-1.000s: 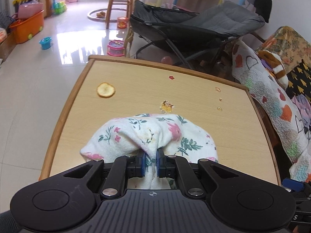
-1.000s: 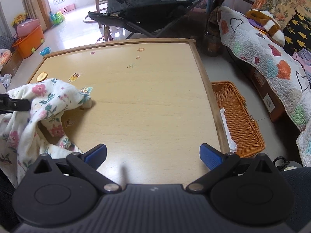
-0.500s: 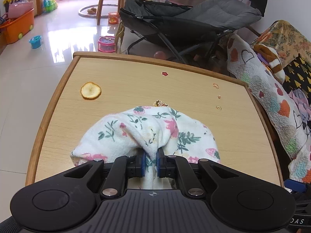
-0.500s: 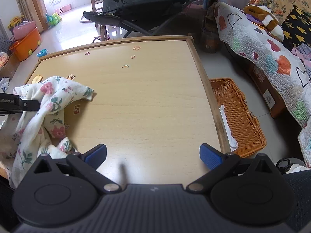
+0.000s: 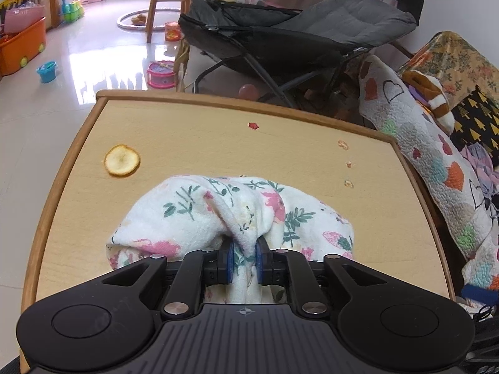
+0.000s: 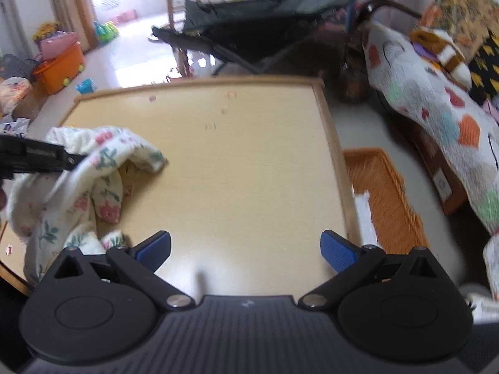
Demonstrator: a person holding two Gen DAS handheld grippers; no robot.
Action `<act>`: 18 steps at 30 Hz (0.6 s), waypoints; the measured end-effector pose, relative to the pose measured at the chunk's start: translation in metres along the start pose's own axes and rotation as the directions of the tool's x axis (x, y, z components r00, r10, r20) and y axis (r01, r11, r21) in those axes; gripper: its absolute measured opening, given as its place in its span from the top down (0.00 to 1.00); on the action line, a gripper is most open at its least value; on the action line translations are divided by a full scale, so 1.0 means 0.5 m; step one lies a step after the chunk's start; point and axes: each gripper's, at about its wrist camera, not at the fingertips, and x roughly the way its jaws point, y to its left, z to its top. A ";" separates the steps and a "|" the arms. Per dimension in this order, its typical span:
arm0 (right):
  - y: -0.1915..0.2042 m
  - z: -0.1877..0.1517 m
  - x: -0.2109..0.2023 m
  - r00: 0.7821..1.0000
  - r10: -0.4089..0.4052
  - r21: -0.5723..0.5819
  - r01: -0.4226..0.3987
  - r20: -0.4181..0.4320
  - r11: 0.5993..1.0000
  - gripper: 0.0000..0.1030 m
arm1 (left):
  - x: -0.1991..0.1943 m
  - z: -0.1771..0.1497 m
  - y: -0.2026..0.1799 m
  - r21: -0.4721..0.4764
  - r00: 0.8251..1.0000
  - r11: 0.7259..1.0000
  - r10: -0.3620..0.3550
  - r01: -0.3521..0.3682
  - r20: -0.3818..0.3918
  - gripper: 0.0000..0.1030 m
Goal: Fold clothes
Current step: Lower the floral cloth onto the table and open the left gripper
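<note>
Left wrist view: the left tongs (image 5: 244, 263) have a bunched fold of the cloth (image 5: 199, 208) between their blue pads, and the jaws are opening — the fabric still fills the narrow gap and touches both pads. The cloth is white with pink flowers and green leaves; it lies in a rumpled heap on the near half of the bench (image 5: 218, 143), with part of it pulled up toward the tongs. Beyond it on the wood sit a round yellow slice (image 5: 122, 160) near the left edge and a small red sticker (image 5: 253, 125) farther back.

Right wrist view, somewhat blurred: the right tongs (image 6: 245, 247) stand wide apart with nothing between them, over bare wood at the near edge of the bench (image 6: 249, 162). The cloth (image 6: 103, 168) is at the left side, draped and lifted where the left tongs (image 6: 70, 159) reach in from the frame edge. An orange basket (image 6: 386, 193) sits on the floor just beside the bench's right edge — a white item lies inside it.
</note>
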 end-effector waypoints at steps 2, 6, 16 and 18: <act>-0.012 0.017 -0.008 1.000 0.006 -0.022 -0.006 0.009 1.000 0.01 | 0.008 0.004 -0.002 -0.002 1.000 1.000 -0.011 0.011 0.000 0.82; -0.040 0.050 -0.018 1.000 -0.011 -0.019 0.012 0.020 1.000 0.01 | 0.026 0.019 -0.011 0.013 1.000 1.000 -0.019 0.019 0.007 0.71; -0.067 0.061 -0.057 0.998 -0.012 0.012 0.012 0.055 1.000 0.01 | 0.033 0.040 -0.058 0.035 0.999 0.998 -0.046 0.045 0.023 0.36; -0.064 0.056 -0.072 0.998 -0.005 0.015 0.004 0.059 1.000 0.01 | 0.024 0.042 -0.063 0.038 0.999 0.998 -0.045 0.044 0.028 0.36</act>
